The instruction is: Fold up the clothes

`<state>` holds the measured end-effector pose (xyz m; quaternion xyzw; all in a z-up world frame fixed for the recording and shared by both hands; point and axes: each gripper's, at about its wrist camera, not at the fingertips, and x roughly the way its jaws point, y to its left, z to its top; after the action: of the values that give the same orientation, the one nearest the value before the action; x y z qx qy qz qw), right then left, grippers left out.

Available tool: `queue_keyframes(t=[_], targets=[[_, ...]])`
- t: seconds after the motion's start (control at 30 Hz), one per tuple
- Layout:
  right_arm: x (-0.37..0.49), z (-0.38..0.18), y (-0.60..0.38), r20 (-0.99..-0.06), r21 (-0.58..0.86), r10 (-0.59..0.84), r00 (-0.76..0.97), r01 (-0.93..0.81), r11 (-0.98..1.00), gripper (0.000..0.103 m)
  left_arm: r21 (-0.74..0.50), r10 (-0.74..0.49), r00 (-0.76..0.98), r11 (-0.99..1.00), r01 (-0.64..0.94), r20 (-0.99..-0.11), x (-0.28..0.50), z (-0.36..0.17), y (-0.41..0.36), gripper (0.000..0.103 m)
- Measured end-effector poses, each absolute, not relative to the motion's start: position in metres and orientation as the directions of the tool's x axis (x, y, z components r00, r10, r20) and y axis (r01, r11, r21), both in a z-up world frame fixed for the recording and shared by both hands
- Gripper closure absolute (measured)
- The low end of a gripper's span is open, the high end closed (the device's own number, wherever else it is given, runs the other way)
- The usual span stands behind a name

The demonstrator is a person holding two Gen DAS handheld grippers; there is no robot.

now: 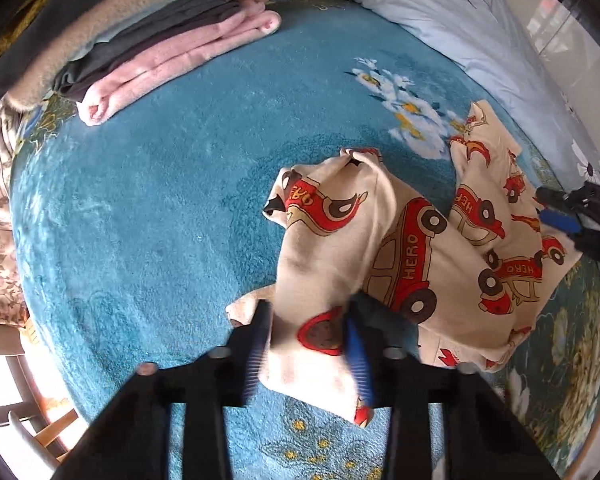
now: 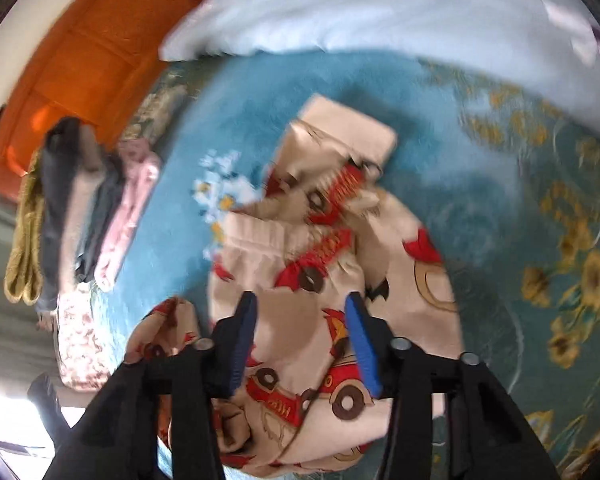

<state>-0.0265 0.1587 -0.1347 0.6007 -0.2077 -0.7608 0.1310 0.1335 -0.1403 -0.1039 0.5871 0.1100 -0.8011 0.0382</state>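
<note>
Lying between hand-held gripper [image 1: 308,344] fingers (garment [image 1: 412,256])

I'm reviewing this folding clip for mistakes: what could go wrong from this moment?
1. The left gripper has only a narrow bunch of the car-print garment between its fingers, seemingly not clamped; it may slip out and undo the fold.
2. The right gripper is open above the cloth, so nothing pins the far side; pulling could drag the whole garment across the blue blanket.
3. The garment is bunched; folding now would likely trap wrinkles.
</note>
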Motion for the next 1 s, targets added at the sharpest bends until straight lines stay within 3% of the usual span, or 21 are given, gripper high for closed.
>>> queue_keyframes(t=[0.1, 0.23, 0.3, 0.53, 0.83, 0.9, 1.0], targets=[[-0.029, -0.154, 0.16, -0.879, 0.458, -0.43, -0.206, -0.117, -0.881, 0.065, -0.152, 0.071, -0.331, -0.962, 0.227, -0.941, 0.138, -0.099, -0.152, 0.09], [-0.027, -0.165, 0.158, -0.87, 0.485, -0.454, -0.194, -0.163, -0.859, 0.068, -0.195, 0.072, -0.384, -0.936, 0.292, -0.92, 0.147, -0.085, -0.175, 0.092], [-0.026, -0.164, 0.155, -0.855, 0.513, -0.482, -0.192, -0.174, -0.84, 0.098, -0.211, 0.061, -0.418, -0.923, 0.322, -0.906, 0.154, -0.074, -0.19, 0.093], [-0.023, -0.115, 0.157, -0.737, 0.655, -0.593, -0.325, -0.127, -0.745, 0.102, -0.274, 0.028, -0.538, -0.882, 0.384, -0.842, 0.179, -0.034, -0.236, 0.093], [0.007, 0.048, 0.219, -0.461, 0.744, -0.582, -0.67, 0.065, -0.665, 0.103, -0.397, 0.074, -0.621, -0.826, 0.401, -0.781, 0.2, -0.01, -0.265, 0.093], [0.016, 0.078, 0.234, -0.431, 0.721, -0.55, -0.715, 0.093, -0.686, 0.103, -0.414, 0.094, -0.616, -0.817, 0.401, -0.782, 0.203, -0.013, -0.265, 0.093], [0.024, 0.092, 0.244, -0.463, 0.671, -0.508, -0.727, 0.086, -0.736, 0.103, -0.44, 0.124, -0.61, -0.803, 0.402, -0.783, 0.206, -0.018, -0.265, 0.093]])
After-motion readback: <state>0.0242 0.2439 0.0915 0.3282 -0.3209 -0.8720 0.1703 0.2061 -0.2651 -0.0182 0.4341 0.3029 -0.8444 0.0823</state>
